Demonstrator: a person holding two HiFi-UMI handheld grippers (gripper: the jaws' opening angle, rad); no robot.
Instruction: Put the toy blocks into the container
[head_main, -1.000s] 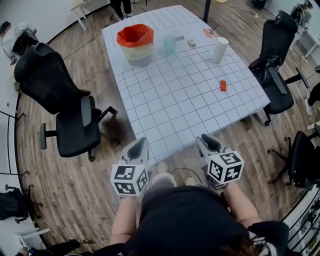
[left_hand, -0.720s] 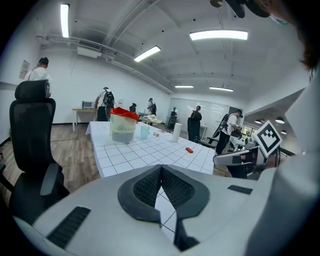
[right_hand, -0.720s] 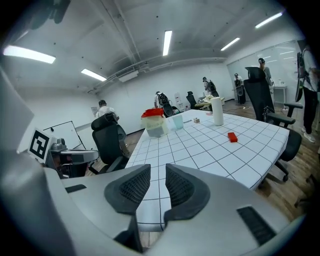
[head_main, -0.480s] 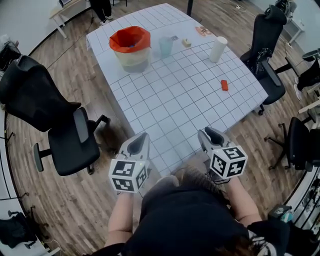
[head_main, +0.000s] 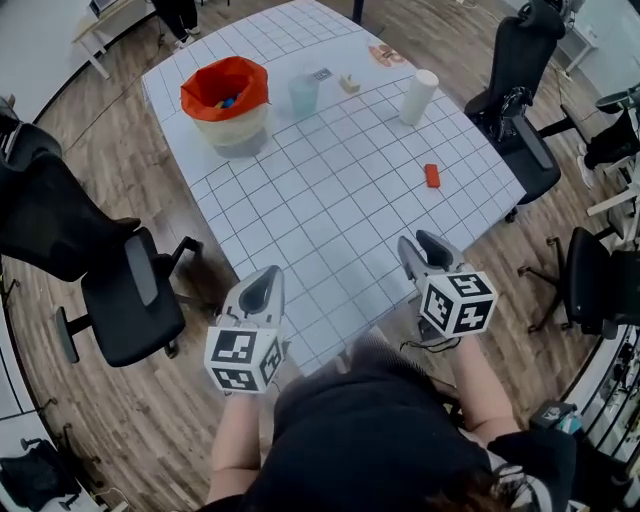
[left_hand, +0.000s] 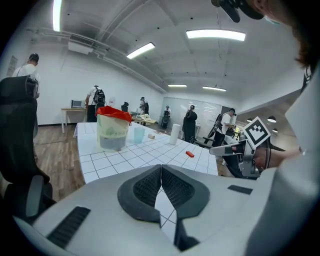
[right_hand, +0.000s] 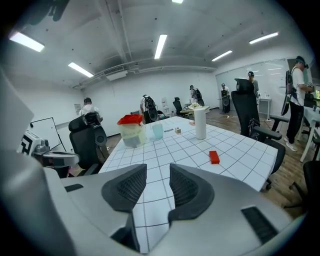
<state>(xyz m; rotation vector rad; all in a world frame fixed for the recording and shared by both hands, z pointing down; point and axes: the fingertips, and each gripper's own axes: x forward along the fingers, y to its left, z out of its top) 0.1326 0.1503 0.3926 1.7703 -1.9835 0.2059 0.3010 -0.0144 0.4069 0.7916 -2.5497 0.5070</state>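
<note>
Right claw (head_main: 428, 243), empty, is opening; left claw (head_main: 262, 283) is closed, empty. Next, likely reach the red block (head_main: 432, 175), right of the container (head_main: 226, 100).

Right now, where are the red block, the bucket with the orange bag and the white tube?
red block (head_main: 432, 175): head view, top face.
bucket (head_main: 232, 130): head view, clear side wall.
white tube (head_main: 418, 97): head view, middle of its side.

a white roll (head_main: 419, 96) and a pale cup (head_main: 303, 95) stand on the gridded table (head_main: 330, 200) — black chairs (head_main: 120, 310) around.
</note>
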